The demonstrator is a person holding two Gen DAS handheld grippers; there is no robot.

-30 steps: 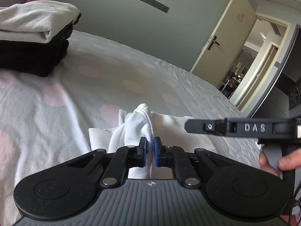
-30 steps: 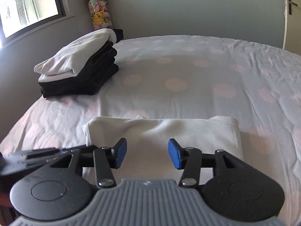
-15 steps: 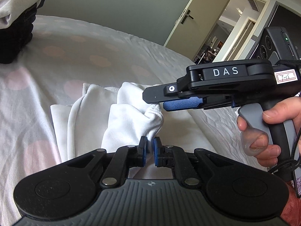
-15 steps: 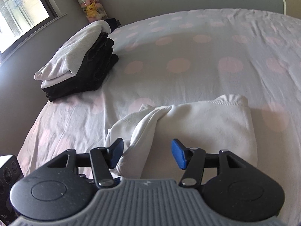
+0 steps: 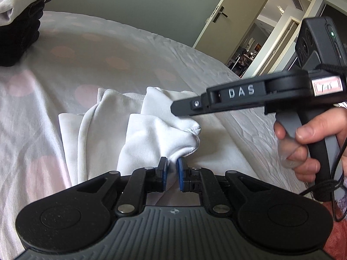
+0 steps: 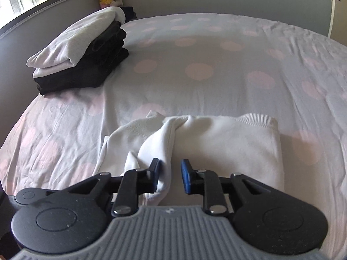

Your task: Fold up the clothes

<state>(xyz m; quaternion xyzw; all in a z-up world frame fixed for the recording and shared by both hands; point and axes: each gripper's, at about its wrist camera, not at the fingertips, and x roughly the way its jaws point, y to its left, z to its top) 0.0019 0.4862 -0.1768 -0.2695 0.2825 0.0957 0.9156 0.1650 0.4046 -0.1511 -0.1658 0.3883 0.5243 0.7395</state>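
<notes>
We read one clear marking: "DAS" in raised pale capitals on the side of the right gripper (image 5: 249, 99), seen from the left wrist view. Behind it, a small pale label (image 5: 327, 86) on the same body carries red marks we cannot make out. We find no readable text in the right wrist view.

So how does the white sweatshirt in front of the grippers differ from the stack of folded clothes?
The white sweatshirt lies low and rumpled, a sleeve bunched across it; the stack of folded clothes sits tall and neat. The sweatshirt is one white garment; the stack is mostly black under a pale top piece. Both rest on the polka-dot bedsheet.
</notes>
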